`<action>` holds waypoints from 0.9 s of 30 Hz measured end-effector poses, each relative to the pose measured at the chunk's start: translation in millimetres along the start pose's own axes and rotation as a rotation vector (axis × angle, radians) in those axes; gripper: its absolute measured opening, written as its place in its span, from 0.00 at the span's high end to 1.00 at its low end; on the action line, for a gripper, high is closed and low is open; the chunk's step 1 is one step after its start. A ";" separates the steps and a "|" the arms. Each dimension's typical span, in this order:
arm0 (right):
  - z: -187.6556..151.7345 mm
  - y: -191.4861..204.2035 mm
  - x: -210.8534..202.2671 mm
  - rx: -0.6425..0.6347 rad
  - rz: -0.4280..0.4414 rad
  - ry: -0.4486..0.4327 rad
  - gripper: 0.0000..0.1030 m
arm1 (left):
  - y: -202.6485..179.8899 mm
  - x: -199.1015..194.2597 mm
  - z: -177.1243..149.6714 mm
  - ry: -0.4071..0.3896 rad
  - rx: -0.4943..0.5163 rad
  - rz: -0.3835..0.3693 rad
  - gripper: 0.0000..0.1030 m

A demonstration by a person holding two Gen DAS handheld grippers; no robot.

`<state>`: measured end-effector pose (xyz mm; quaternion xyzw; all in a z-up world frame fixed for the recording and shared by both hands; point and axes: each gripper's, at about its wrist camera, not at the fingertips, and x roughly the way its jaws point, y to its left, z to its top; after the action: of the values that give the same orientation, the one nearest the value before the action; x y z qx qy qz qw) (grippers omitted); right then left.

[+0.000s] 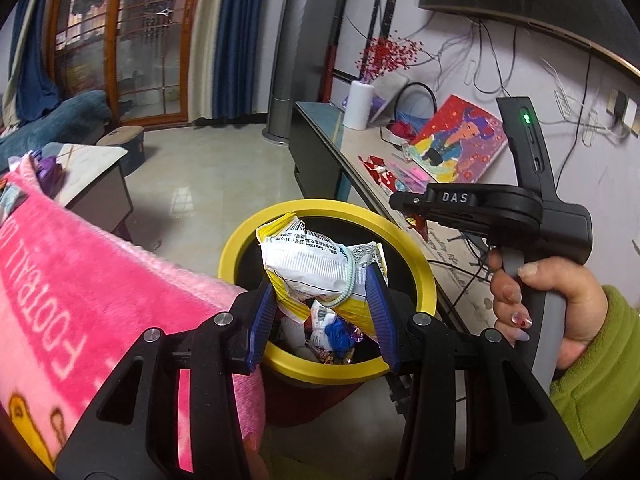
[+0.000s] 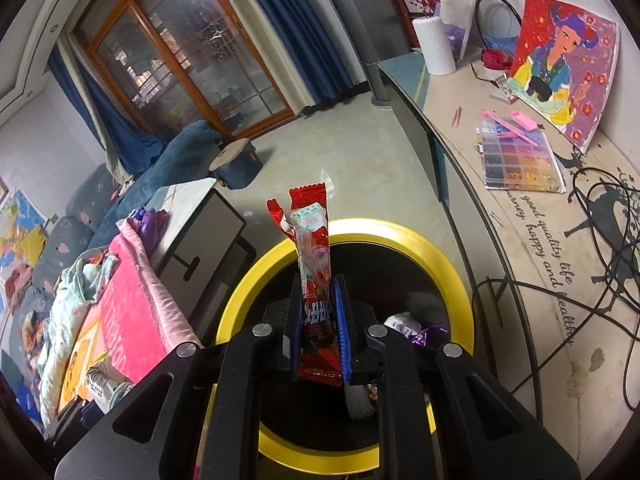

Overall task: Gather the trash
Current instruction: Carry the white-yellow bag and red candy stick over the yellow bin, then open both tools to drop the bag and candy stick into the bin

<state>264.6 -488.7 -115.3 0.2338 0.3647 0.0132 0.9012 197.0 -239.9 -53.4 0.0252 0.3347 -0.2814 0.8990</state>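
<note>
A round bin with a yellow rim stands on the floor below both grippers, with several wrappers inside it. My left gripper is shut on a crumpled white and yellow snack bag, held over the bin's mouth. The right gripper's black body shows in the left wrist view, held by a hand in a green sleeve. In the right wrist view my right gripper is shut on a long red wrapper that stands upright above the yellow-rimmed bin.
A pink blanket over a sofa arm lies close on the left of the bin. A long TV bench with cables, a bead box, a painting and a white vase runs along the right. A low side table stands behind.
</note>
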 end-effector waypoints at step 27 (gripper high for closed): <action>-0.3 -29.2 17.2 0.074 -0.010 0.029 0.67 | -11.9 59.5 1.9 0.103 0.079 -0.014 0.54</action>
<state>272.7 -511.3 -139.3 0.2649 0.3793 -0.0012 0.8866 228.7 -279.4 -87.0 0.0729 0.3692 -0.2989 0.8770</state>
